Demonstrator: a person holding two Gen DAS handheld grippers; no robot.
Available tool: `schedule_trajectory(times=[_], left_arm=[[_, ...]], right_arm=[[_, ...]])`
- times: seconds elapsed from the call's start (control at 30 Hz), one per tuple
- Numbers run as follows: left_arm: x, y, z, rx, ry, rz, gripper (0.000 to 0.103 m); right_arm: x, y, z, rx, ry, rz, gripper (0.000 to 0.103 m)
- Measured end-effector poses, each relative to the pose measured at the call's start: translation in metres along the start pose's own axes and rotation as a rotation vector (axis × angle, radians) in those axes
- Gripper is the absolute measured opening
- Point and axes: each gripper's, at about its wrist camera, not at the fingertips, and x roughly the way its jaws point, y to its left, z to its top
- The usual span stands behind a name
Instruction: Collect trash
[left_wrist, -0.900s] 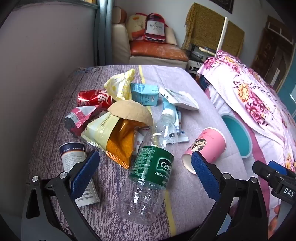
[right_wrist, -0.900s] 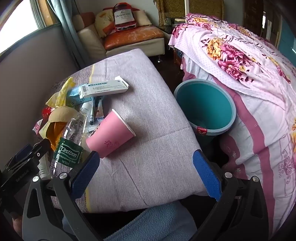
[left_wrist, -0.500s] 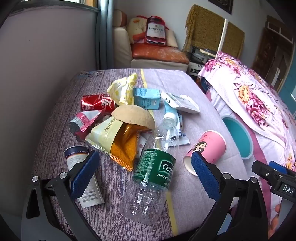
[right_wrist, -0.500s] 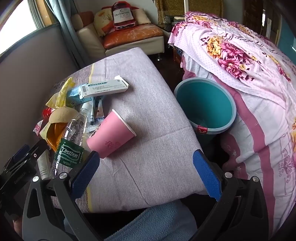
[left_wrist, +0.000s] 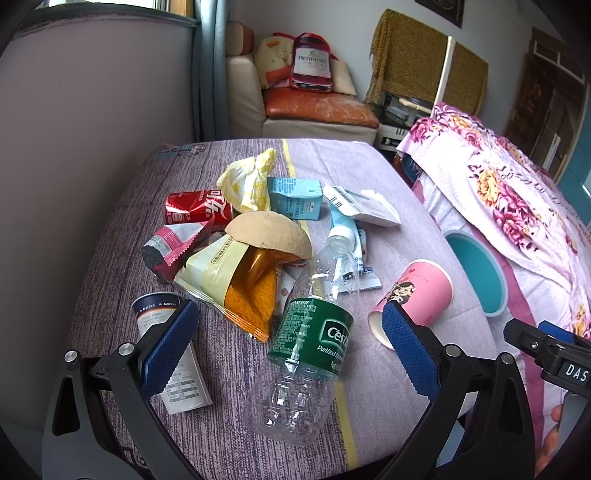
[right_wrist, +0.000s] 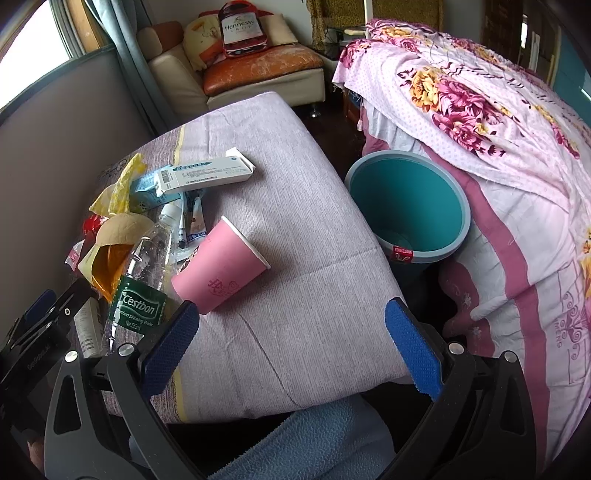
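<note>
Both claws spread wide, nothing between the pads. Left gripper (left_wrist: 290, 350) hangs over the near end of the litter pile; right gripper (right_wrist: 291, 347) sits over bare cloth at the near edge of the covered table (right_wrist: 295, 177).

Trash is heaped on the table's left half. Teal bin (right_wrist: 410, 206) stands on the floor off the table's right edge, against the floral bedspread (right_wrist: 480, 110), mouth open and looking empty.

Handling guesses:
- Clear water bottle (left_wrist: 306, 343), lying flat, cap end far, looks empty: light, thin-walled, will dent and may roll. Grip across the green label band.
- Pink paper cup (left_wrist: 413, 299) on its side just right of the bottle, rim toward the near edge: very light, crushes easily. Pinch the wall mid-body or hook one finger inside the rim.
- Orange snack bag (left_wrist: 240, 280): limp, crinkly, slick; pinch a loose edge.
- Red cola can (left_wrist: 199, 208), far left, looks dented: stiff, light, round, could roll.
- Blue milk carton (left_wrist: 293, 197) and white medicine box (right_wrist: 207, 171): flat faces, easy grip.

Bottle is nearest the left claw; cup nearest the right.
</note>
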Motion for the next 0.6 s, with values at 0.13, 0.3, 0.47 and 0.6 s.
schedule_trajectory(times=[0.13,0.3,0.47,0.6], left_arm=[[0.0002,-0.0004,-0.0008,0.000,-0.001,0.001,0.099],[-0.0002,-0.0013,-0.0002,0.000,-0.001,0.002,0.099],[-0.0001,-0.0017,-0.0002,0.006,-0.003,0.001,0.099],[-0.0009,-0.0018,-0.0001,0.007,-0.004,0.001,0.099]], right_arm=[[0.0003,0.0000,-0.0005,0.004,0.003,-0.003,0.097],[0.0005,-0.0004,0.0002,0.006,0.004,-0.004,0.097],[0.0006,-0.0025,-0.0001,0.013,0.004,-0.006,0.097],[0.0016,-0.0034,-0.0013,0.019,0.006,-0.008,0.097]])
